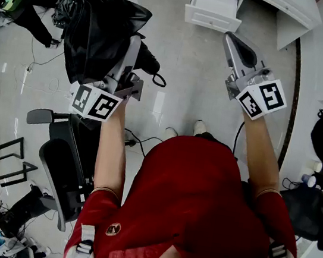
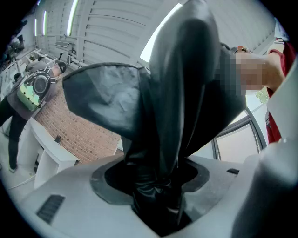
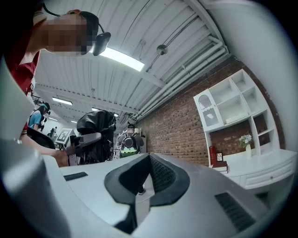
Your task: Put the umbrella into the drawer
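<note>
Left gripper clamped on black umbrella, jaws biting bunched fabric, loose canopy billowing past them. Umbrella up in air, well apart from drawer, which stands pulled out of white cabinet ahead. Right gripper empty, jaws pressed together, raised alongside. Carry phase, by my read. To do it well: firm squeeze, fabric looks slippery; come at drawer square, lower one end in first, tuck floppy cloth inside rim before letting go. Right gripper free to poke stragglers in.
</note>
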{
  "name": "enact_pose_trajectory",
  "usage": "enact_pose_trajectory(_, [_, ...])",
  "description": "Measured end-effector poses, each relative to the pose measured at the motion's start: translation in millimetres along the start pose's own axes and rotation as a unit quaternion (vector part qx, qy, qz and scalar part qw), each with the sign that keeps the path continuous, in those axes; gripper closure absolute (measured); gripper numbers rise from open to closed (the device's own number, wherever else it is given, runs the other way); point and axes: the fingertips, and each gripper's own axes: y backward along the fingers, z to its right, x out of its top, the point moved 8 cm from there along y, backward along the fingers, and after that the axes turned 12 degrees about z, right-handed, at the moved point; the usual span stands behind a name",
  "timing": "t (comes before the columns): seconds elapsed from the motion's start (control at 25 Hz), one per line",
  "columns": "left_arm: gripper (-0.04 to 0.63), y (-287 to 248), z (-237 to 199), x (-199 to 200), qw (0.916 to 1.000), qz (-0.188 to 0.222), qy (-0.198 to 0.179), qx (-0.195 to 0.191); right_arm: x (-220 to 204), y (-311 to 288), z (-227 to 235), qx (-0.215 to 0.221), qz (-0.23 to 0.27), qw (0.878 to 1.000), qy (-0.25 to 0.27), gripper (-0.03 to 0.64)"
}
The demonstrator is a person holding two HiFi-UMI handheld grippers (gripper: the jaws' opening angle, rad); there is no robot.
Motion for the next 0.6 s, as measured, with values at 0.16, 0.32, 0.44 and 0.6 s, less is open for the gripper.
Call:
enact_pose_trajectory(0.16, [0.347, 3, -4, 1, 1.0, -0.005, -0.003, 0.0, 6, -6, -9, 0.011, 0.007, 1.0, 0.001, 0.617])
enact_pose_trajectory(0.32, [0.347, 13, -20, -3, 0.9998, -0.018, -0.011, -0.004, -1, -17, -26, 0.006, 0.004, 1.0, 0.015, 0.617])
enact_pose_trajectory(0.44, [0.347, 17, -32, -6, 0.9996, -0.023, -0.014, -0.011, -6, -22, -36, -0.004, 0.005, 1.0, 0.019, 0.617])
enact_pose_trajectory(0.6, [0.347, 15, -46, -13, 0.9994, -0.03, -0.011, -0.016, -13, -24, -33, -0.015, -0.004, 1.0, 0.026, 0.617])
